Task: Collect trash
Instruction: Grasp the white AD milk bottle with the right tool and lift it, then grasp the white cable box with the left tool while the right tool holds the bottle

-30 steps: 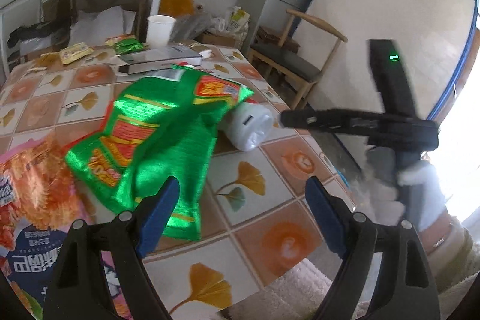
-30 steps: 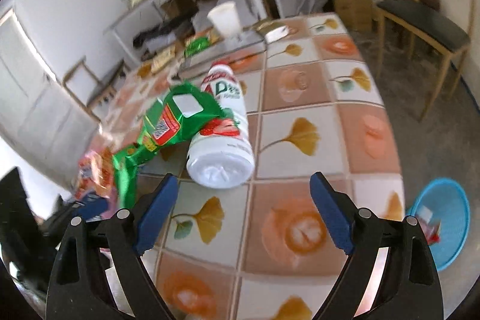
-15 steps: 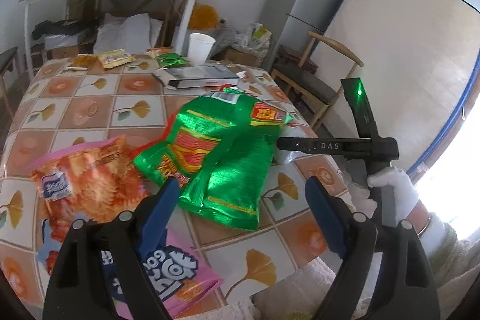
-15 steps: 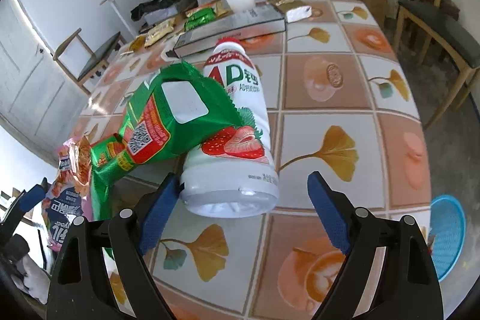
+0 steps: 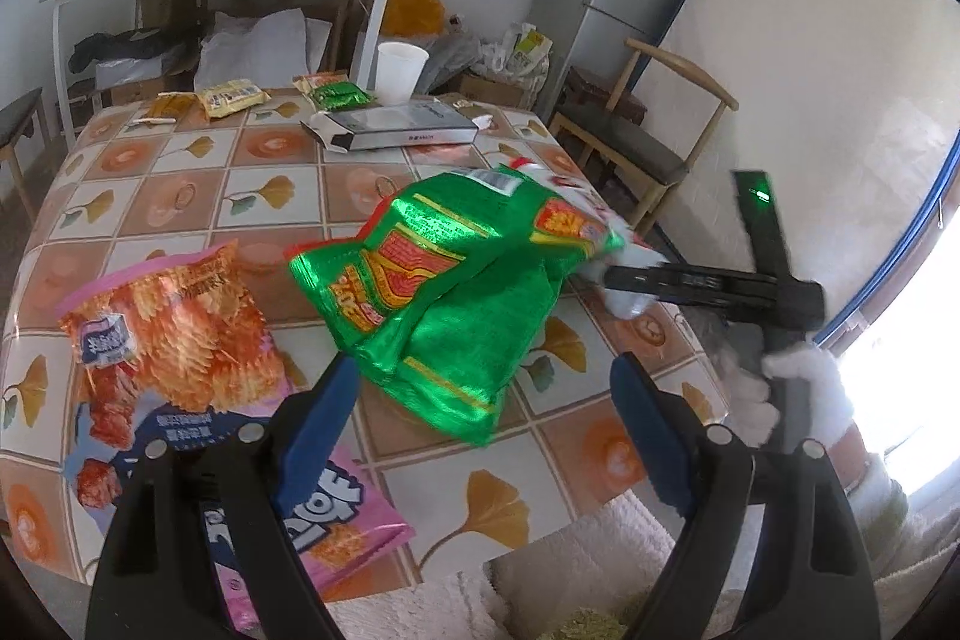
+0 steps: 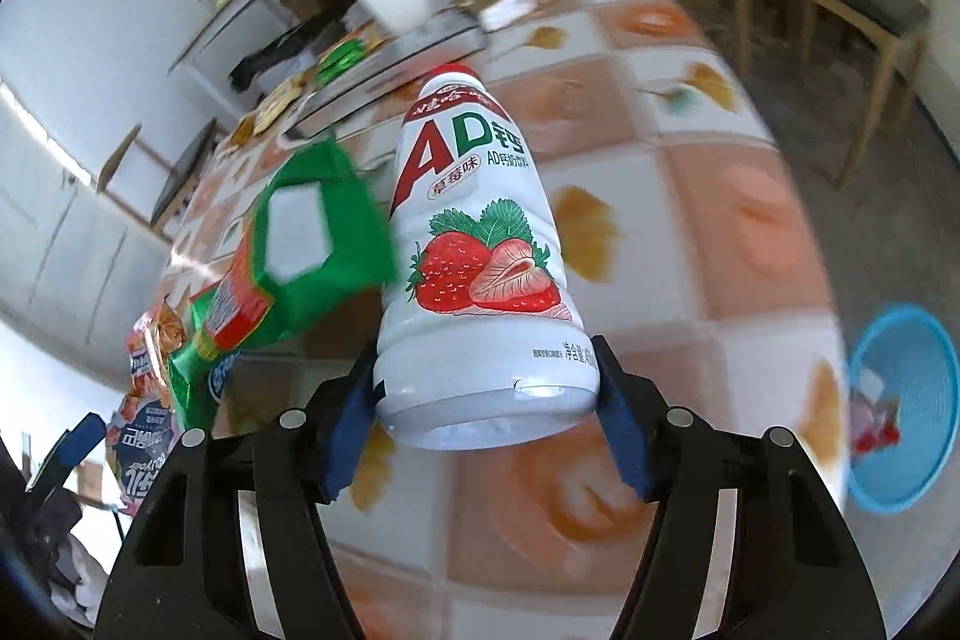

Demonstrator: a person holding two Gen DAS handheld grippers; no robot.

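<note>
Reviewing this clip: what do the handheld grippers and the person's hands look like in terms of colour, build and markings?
Both grippers, left gripper and right gripper, have black open-frame plastic fingers with silver rivets and blue ridged pads. Seen from the left camera, the right unit is a black bar with faint lettering and a green indicator light. The right hand wears a white knitted glove.

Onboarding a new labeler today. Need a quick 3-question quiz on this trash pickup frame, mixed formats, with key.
1. True or false: the right gripper has its fingers on either side of the base of the strawberry drink bottle.
2. Multiple choice: what lies nearest ahead of the left gripper? A) white cup B) green snack bag C) grey box
3. Fill in: the blue basket sits on the ____, beside the table.

Key: 1 true; 2 B; 3 floor.
</note>
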